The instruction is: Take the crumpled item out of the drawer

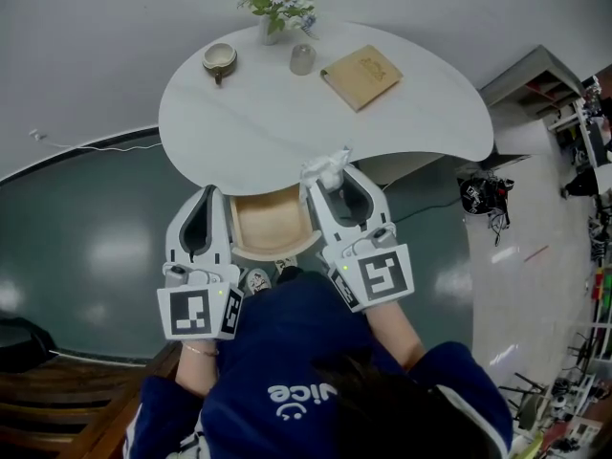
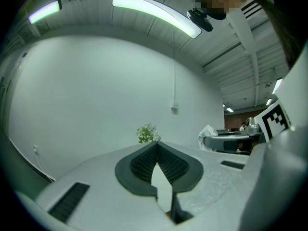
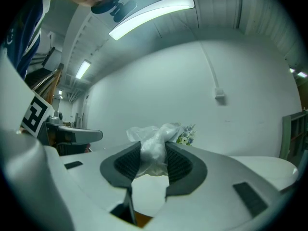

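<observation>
A white, kidney-shaped table (image 1: 287, 137) stands with its far edge near a plain pale wall (image 1: 105, 36). To the table's left the floor (image 1: 86, 247) is dark green and glossy, with soft patches of reflected light. Past the table's right end lies paler flooring (image 1: 521, 295). A thin white cable (image 1: 105, 144) follows the foot of the wall. Brown wooden boards (image 1: 57, 414), perhaps steps, fill the lower left. A grey shelf unit (image 1: 535, 76) stands at the right. Overhead a long curved strip light (image 2: 154, 12) glows on a ribbed ceiling (image 2: 96, 20)
</observation>
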